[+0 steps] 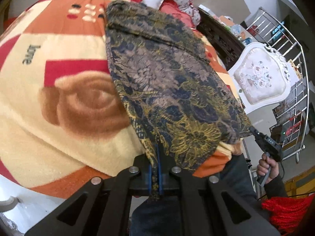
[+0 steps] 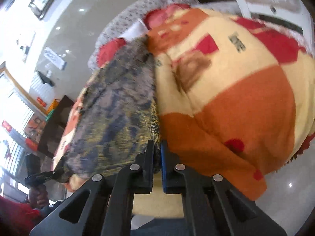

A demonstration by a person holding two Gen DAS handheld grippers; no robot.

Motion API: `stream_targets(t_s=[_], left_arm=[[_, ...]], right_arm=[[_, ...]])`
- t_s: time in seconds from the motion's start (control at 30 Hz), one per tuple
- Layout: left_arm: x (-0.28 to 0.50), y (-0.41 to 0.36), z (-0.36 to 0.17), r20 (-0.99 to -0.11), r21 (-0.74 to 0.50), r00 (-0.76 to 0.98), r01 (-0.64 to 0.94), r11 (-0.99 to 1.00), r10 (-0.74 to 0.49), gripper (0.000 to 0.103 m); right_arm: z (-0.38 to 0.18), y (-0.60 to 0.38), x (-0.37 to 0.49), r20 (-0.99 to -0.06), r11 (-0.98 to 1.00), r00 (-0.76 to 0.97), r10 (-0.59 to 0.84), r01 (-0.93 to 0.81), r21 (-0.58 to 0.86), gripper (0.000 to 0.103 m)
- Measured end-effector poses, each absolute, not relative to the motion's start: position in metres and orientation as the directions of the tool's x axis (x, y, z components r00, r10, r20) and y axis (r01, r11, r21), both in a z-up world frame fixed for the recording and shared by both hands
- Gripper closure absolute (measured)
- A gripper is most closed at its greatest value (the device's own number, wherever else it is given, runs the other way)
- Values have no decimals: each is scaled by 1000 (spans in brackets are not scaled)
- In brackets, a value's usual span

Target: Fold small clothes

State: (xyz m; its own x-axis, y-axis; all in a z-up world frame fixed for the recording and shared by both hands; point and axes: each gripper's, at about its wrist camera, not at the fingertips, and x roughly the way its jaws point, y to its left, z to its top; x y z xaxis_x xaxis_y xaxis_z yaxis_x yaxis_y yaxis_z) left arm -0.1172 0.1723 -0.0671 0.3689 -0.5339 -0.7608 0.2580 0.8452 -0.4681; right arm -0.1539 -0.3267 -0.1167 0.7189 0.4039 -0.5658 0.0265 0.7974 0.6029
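We see the orange, cream and red fleece blanket (image 1: 59, 102) (printed "love") under the dark floral patterned garment (image 1: 167, 82). Left gripper (image 1: 155, 169) pinches its near corner; right gripper (image 2: 157, 157) is clamped on another corner.
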Motion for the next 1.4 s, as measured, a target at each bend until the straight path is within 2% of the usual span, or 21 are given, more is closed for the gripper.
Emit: stream_targets(t_s=[0.4,0.6,0.67,0.9,1.03,1.2,1.4], left_arm=[[-148,232,17,-593,-533,525,311,787,-610,100],[-178,239,44,-556,-552,475,403,730,-683,99],[-186,239,53,-535,-569,457,427,703,-711,99],[-166,258,86,-364,-685,500,428,590,-785,99],[-109,255,60,-423,-687,551,323,651,-719,99],[-30,236,19,-546,-636,577,187,749,-608,99],[65,220,0,-581,-580,630,124,805,-516,99]], right_arm=[[-12,-314,-185,-364,759,784,503,-200,619,95],[29,-331,-214,-273,753,836,477,-228,618,95],[39,-336,-223,-253,749,842,476,-237,619,95],[58,-337,-233,-250,752,836,488,-258,606,95],[47,-346,-209,-266,752,846,463,-216,623,95],[7,-347,-132,-388,767,822,416,-89,635,95],[-32,-348,-23,-499,782,790,357,39,621,94]])
